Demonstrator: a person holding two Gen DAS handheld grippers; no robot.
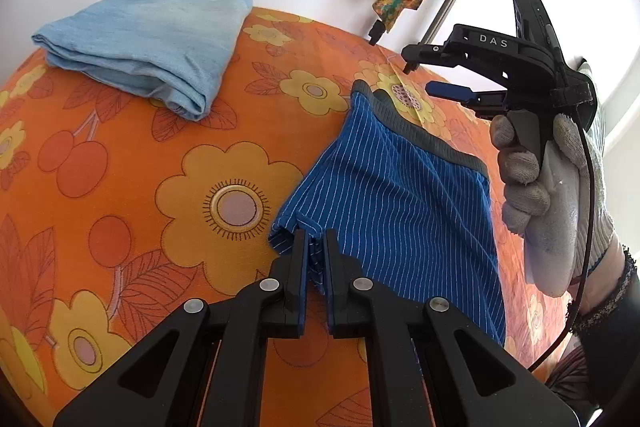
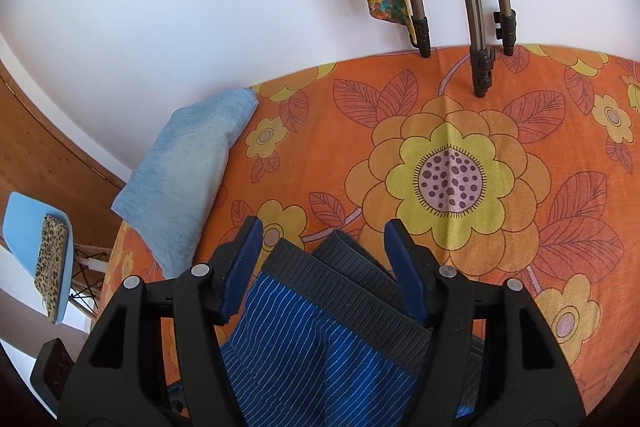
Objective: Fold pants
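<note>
Pinching the hem of the blue pants [image 1: 384,195] tight, the left gripper [image 1: 316,247] keeps them steady at 6 o'clock on the flowery surface [image 1: 168,163]; the right gripper [image 2: 322,255] stands apart around the waistband, letting go.

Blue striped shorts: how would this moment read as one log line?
left claw: shut on shorts hem | right claw: open, waistband between | shorts: on floral cloth

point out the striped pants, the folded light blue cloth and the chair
striped pants [image 1: 396,195], left wrist view, blue striped middle
folded light blue cloth [image 1: 148,31], left wrist view, top face
chair [image 2: 24,227], right wrist view, bare blue seat
</note>
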